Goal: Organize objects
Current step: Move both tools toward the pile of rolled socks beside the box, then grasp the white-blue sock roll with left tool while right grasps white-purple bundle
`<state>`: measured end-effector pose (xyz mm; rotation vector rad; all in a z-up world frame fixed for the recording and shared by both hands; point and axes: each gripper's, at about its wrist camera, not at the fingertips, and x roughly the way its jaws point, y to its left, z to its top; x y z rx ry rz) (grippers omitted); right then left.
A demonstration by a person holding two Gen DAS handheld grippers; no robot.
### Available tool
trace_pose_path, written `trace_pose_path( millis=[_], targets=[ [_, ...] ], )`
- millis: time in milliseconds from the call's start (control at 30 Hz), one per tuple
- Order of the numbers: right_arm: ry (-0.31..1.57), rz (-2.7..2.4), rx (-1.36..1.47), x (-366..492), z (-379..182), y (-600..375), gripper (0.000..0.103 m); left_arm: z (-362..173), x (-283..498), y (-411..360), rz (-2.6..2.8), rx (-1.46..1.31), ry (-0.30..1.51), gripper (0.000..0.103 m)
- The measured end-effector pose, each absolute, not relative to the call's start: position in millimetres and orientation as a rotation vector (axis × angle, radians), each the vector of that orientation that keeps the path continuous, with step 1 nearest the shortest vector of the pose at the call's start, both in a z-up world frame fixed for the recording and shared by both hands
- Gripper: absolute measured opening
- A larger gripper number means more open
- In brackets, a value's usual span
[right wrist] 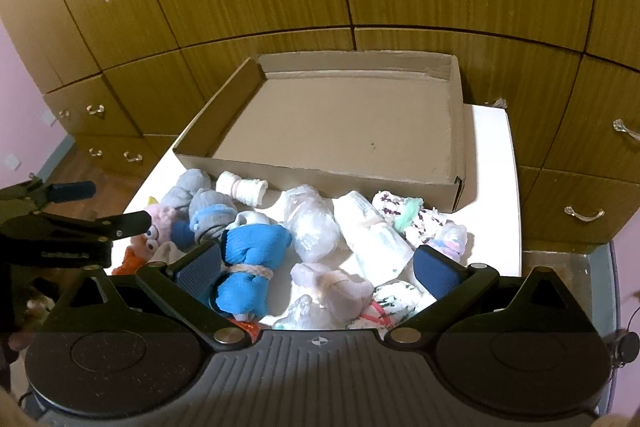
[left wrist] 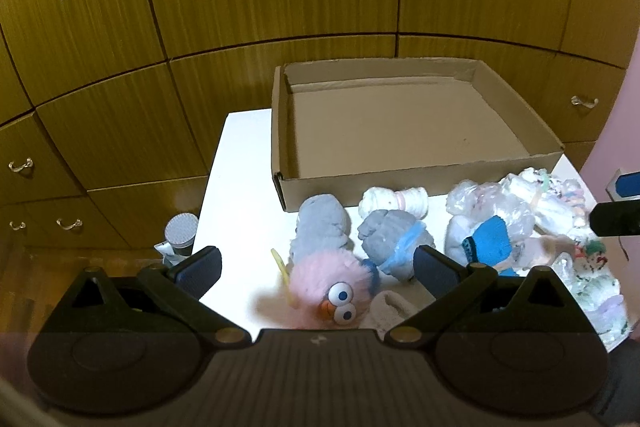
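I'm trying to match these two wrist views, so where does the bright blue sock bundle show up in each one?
Left wrist: blue sock bundle lower right, above the right finger.
Right wrist: blue sock bundle lower left of centre, by the left finger.
Shared landmark: cardboard box, empty, behind the pile.

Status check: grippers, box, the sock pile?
Left gripper and right gripper open, holding nothing. Cardboard box empty. Sock bundles piled before it; nothing blocking.

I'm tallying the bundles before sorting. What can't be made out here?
- Pink plush: lower part behind the left gripper's body, left view.
- Front bundles: cut off by the right gripper's body, right view.
- Wrapped bundles: plastic blurs the contents.
- Box: empty as far as shown.
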<state>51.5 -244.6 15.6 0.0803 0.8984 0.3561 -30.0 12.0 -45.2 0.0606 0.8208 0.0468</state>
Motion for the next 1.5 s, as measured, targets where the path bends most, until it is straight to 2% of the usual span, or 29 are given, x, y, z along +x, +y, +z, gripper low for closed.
trace_pose_path(
  millis=[867,1067,1233,1367,1500],
  targets=[
    [0.891,0.364,0.071,50.2,18.1,-247.9,0.103,-49.2,-23.2,11.7,0.117,0.087,0.857,0.1],
    [0.818,0.353,0.027,20.1,22.1,-257.7,0.103,-38.4,-57.3,11.8,0.063,0.081,0.813,0.1],
    [0.732,0.32,-0.031,-30.0,4.4,-271.9,0.102,-42.1,-97.9,9.2,-0.005,0.083,0.773,0.1],
    [0.677,0.322,-0.022,-55.4,-14.9,-278.4,0.102,-59.7,-113.4,-0.2,-0.06,0.113,0.785,0.099],
    [0.679,0.295,-0.044,-53.8,-34.5,-274.3,0.101,-78.5,-108.2,-2.9,-0.115,0.075,0.836,0.089]
  ],
)
